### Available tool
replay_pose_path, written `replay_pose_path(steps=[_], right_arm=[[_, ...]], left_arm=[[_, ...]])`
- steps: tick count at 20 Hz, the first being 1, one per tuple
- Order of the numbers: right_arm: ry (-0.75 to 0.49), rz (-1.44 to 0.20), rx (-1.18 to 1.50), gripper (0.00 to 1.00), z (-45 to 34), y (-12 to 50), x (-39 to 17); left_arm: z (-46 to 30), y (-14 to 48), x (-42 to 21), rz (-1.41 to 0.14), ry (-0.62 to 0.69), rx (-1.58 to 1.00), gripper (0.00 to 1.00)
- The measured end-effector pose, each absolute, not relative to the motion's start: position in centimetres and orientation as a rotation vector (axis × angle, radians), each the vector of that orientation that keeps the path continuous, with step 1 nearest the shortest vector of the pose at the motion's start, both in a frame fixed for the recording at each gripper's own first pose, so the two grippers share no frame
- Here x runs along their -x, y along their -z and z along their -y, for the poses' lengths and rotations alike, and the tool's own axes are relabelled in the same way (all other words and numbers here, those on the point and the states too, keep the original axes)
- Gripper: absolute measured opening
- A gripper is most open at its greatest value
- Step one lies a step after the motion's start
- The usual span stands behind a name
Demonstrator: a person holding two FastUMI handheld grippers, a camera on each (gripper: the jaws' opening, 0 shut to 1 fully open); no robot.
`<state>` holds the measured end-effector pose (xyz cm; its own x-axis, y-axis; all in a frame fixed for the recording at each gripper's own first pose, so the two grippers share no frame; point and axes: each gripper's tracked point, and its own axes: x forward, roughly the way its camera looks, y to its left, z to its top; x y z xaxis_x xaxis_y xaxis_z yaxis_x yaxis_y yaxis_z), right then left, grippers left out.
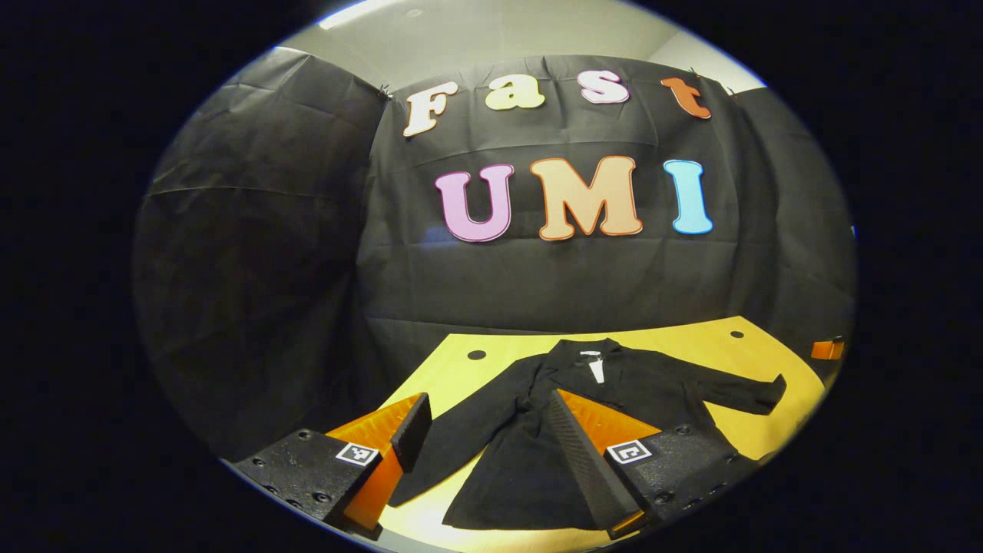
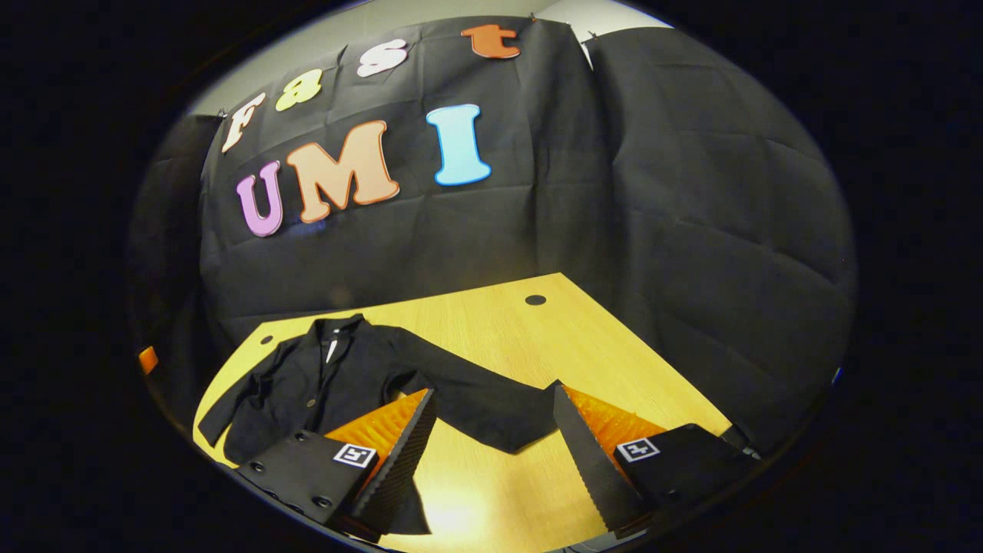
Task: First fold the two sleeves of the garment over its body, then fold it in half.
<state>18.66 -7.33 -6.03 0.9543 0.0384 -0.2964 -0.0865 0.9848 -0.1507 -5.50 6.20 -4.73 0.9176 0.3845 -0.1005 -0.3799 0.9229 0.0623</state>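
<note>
While both sleeves are lying spread out, nothing's folded yet. Black jacket lies flat on the yellow table, collar away. Left gripper hangs wide open and empty above its sleeve; right gripper likewise above the other sleeve. I'd pinch each near the cuff and sweep it inward over the body.

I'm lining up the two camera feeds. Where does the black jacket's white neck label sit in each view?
Left gripper view: white neck label lower centre, at the collar of the black jacket.
Right gripper view: label lower left.
Shared landmark: the yellow wooden table under the jacket.
</note>
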Motion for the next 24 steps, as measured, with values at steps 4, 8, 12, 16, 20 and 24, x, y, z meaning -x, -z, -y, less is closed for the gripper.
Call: replay_pose_path(steps=[4,8,12,16,20,24], right_arm=[[-0.085,-0.387,0.140,0.98,8.0,8.6,-22.5],[-0.064,-0.447,0.150,0.98,9.4,10.5,-25.5],[-0.048,-0.514,0.178,0.98,10.6,12.7,-28.0],[-0.038,-0.592,0.232,0.98,11.3,15.4,-29.5],[-0.017,-0.657,0.290,0.94,12.2,17.5,-29.9],[-0.018,-0.742,0.331,0.98,12.5,20.1,-29.1]], left_arm=[[-7.1,5.8,7.2,-0.139,-0.442,-0.048,0.93],[-7.8,6.9,8.5,-0.183,-0.489,-0.077,0.93],[-7.6,7.4,9.0,-0.204,-0.513,-0.083,0.93],[-6.9,7.7,9.1,-0.212,-0.512,-0.093,0.94],[-6.7,8.0,9.4,-0.224,-0.511,-0.113,0.90],[-6.5,8.3,9.7,-0.233,-0.523,-0.120,0.90]])
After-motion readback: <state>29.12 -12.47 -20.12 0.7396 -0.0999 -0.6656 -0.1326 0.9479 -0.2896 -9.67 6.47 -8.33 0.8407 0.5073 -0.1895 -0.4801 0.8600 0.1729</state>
